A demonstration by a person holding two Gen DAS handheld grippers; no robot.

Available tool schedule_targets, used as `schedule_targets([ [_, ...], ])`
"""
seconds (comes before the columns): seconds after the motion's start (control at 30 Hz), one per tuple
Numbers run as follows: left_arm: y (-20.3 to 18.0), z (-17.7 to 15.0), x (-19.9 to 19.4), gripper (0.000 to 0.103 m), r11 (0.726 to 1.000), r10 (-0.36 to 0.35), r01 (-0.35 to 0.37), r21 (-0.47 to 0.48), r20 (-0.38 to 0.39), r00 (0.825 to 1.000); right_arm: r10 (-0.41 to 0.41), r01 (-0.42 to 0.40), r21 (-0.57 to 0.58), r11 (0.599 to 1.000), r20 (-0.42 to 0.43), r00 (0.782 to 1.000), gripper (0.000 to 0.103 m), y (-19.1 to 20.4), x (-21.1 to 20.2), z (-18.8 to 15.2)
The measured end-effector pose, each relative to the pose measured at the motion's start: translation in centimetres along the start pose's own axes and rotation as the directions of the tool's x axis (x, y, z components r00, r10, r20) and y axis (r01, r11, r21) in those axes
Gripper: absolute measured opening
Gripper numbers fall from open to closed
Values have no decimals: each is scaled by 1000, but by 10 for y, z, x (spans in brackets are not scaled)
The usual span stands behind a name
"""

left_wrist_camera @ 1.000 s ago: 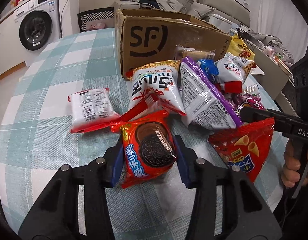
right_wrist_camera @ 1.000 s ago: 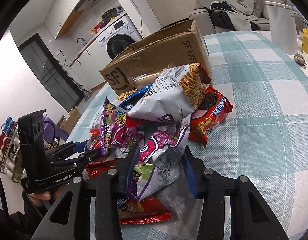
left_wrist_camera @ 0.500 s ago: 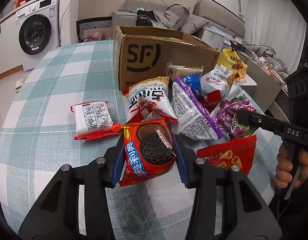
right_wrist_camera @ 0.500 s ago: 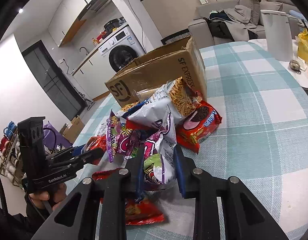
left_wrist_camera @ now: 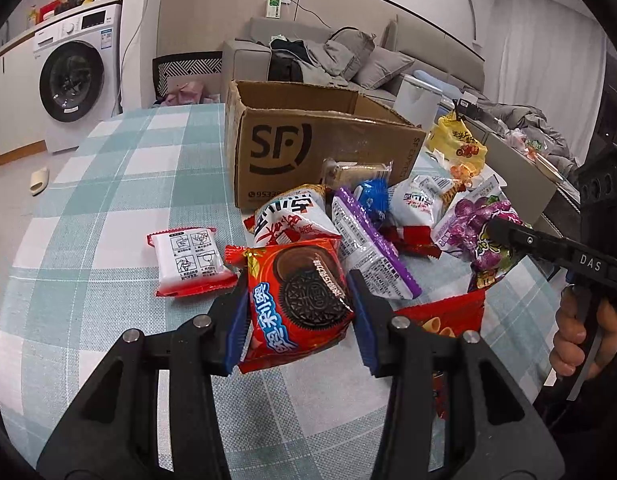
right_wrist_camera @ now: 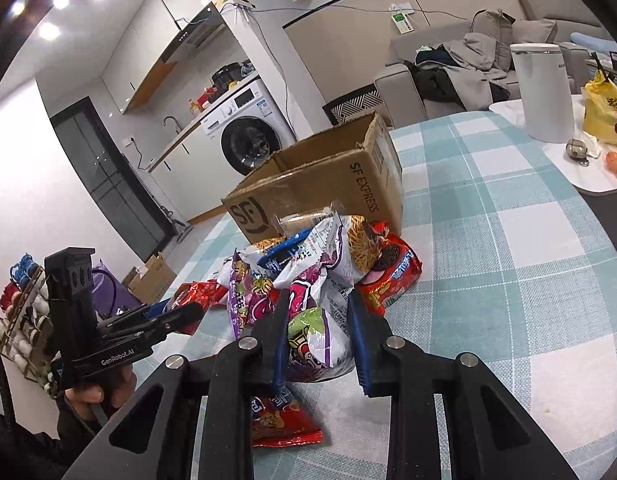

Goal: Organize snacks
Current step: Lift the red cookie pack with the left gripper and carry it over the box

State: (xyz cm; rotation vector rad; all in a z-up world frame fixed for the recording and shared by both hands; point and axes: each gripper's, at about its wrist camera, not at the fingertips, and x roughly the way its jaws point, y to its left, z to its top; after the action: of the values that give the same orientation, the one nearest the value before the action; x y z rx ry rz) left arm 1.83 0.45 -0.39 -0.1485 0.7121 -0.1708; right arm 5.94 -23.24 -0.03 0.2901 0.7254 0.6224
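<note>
My left gripper (left_wrist_camera: 298, 312) is shut on a red Oreo cookie pack (left_wrist_camera: 296, 300) and holds it above the checked table. My right gripper (right_wrist_camera: 318, 334) is shut on a purple and white snack bag (right_wrist_camera: 316, 320), lifted off the pile. The right gripper also shows at the right of the left wrist view (left_wrist_camera: 508, 232) with the purple bag (left_wrist_camera: 474, 226). An open SF cardboard box (left_wrist_camera: 308, 140) stands behind the snack pile; it also shows in the right wrist view (right_wrist_camera: 320, 184). A white and red packet (left_wrist_camera: 188, 262) lies left of the pile.
Several snack bags lie heaped in front of the box, among them a noodle bag (left_wrist_camera: 294, 218) and a red chip bag (left_wrist_camera: 444, 314). A white kettle (right_wrist_camera: 542, 88) and a yellow bag (right_wrist_camera: 606, 108) stand on a side table at the right.
Both grippers have risen and drawn back from the pile. The left one lifted the Oreo pack off the table. The right one closed tighter on the purple bag and lifted it.
</note>
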Motion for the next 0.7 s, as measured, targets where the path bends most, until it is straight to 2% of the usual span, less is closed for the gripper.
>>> schedule_targets([
  [0.37, -7, 10, -24, 42, 1000, -15, 15, 5, 65, 998, 23, -21, -23, 999, 65, 998, 26, 9, -18, 11],
  [0.7, -11, 30, -34, 42, 1000, 7, -9, 19, 115, 993, 31, -25, -55, 998, 114, 993, 26, 17, -23, 32],
])
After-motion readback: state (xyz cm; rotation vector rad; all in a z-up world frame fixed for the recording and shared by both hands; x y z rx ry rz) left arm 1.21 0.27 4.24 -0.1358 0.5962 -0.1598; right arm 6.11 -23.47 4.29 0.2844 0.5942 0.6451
